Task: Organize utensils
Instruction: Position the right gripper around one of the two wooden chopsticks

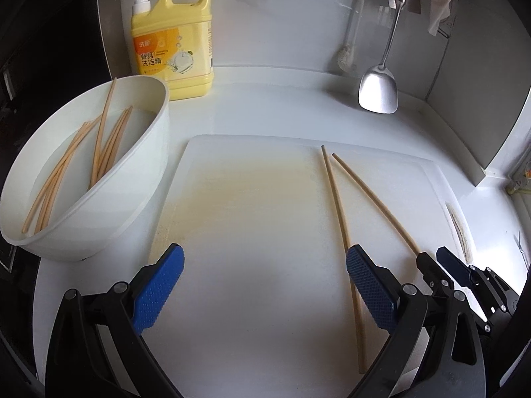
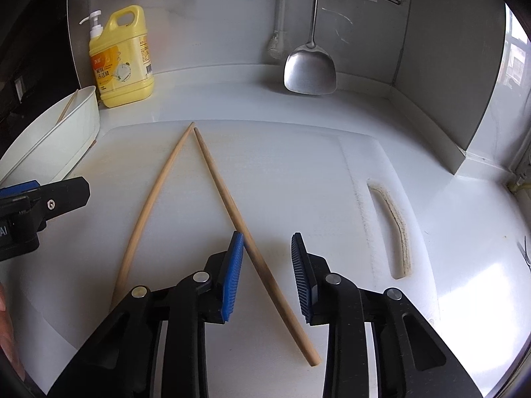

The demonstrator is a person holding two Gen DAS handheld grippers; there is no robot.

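right chopstick (image 2: 232,219) between spread right gripper (image 2: 267,245) pads, touching left pad, left gripper (image 1: 265,262) wide apart

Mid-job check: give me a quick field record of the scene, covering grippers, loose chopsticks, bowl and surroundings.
left gripper: open, nothing between its pads
right gripper: open, straddling one chopstick, not clamped
second chopstick: loose on cutting board, tips nearly meeting the first
bowl: left of board, holds several chopsticks
back of counter: yellow detergent bottle, metal spatula

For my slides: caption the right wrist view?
Right gripper fingers straddle one chopstick on the cutting board, not yet gripping.
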